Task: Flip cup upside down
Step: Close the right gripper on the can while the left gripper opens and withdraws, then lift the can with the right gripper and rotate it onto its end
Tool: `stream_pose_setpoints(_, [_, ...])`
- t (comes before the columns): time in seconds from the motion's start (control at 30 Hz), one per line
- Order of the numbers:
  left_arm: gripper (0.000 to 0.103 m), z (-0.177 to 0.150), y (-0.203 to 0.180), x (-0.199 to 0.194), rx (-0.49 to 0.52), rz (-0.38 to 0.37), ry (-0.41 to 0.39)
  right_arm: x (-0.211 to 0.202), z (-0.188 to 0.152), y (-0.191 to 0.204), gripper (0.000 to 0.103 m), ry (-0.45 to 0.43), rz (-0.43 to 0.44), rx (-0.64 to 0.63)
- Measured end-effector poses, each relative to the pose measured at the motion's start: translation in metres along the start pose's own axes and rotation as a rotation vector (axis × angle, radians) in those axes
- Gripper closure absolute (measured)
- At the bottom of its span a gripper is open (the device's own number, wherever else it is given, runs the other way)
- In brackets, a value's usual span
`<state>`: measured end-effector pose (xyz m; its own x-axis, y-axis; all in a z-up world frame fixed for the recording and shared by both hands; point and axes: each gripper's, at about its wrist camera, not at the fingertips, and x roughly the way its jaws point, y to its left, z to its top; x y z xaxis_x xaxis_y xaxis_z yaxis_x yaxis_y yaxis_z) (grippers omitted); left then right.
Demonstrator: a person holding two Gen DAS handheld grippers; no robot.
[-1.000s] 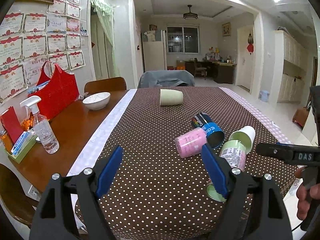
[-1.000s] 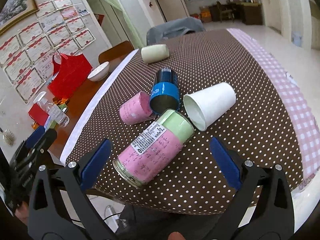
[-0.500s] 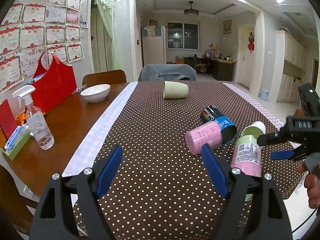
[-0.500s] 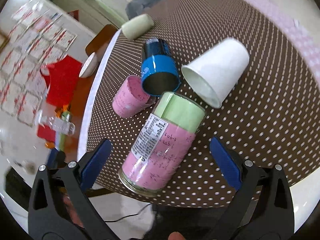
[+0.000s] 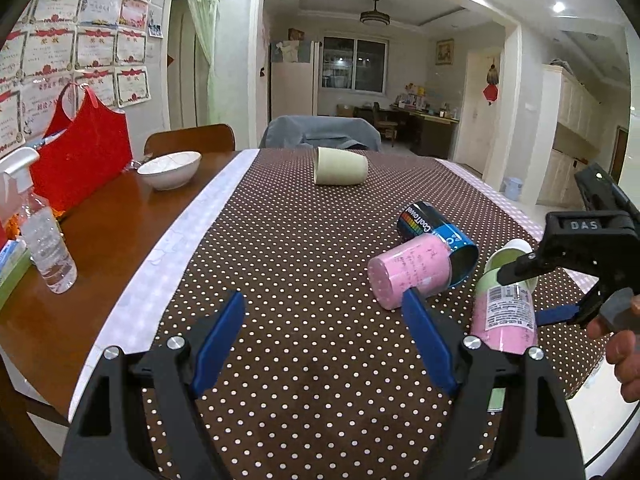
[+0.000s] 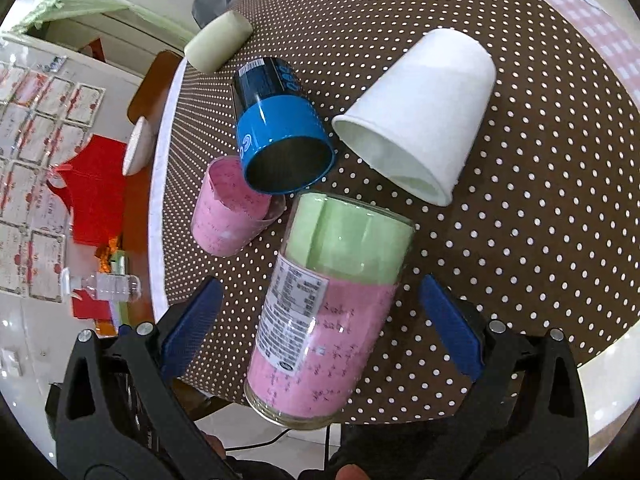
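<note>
Several cups lie on their sides on the brown polka-dot tablecloth (image 5: 280,280). A tall pink-and-green cup (image 6: 320,312) lies between the open fingers of my right gripper (image 6: 320,320); it also shows in the left wrist view (image 5: 504,312). Beyond it lie a white paper cup (image 6: 420,116), a blue-and-black cup (image 6: 280,132) and a small pink cup (image 6: 228,216). A cream cup (image 5: 340,166) lies at the far end. My left gripper (image 5: 324,336) is open and empty, above the cloth left of the small pink cup (image 5: 412,272).
A white bowl (image 5: 170,168), a red bag (image 5: 80,160) and a spray bottle (image 5: 44,248) stand on the bare wood at the left. The table's near edge runs just under the tall cup (image 6: 520,384). Chairs stand at the far end.
My right gripper has moved in and down, so the tall pink-and-green cup now sits between its fingers. My left gripper has lowered and the view has shifted a little left.
</note>
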<state>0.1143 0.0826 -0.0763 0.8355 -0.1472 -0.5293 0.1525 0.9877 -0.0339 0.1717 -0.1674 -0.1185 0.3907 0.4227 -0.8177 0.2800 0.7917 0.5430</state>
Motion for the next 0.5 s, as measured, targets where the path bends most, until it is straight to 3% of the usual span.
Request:
stream_pose_setpoints(0.2, [0.023,-0.003,0.003,0.01,-0.005,-0.017,0.02,0.017,0.007,0.0,0.028,0.036,-0.081,0.017])
stream_pose_setpoints(0.37, [0.023,-0.004,0.006,0.016,-0.014,-0.024,0.035,0.027,0.014,0.012,0.029,0.072,-0.11,-0.025])
stream_pose_setpoints(0.5, [0.023,-0.005,0.009,0.015,-0.028,-0.017,0.039,0.031,0.014,0.017,0.031,0.097,-0.085,-0.053])
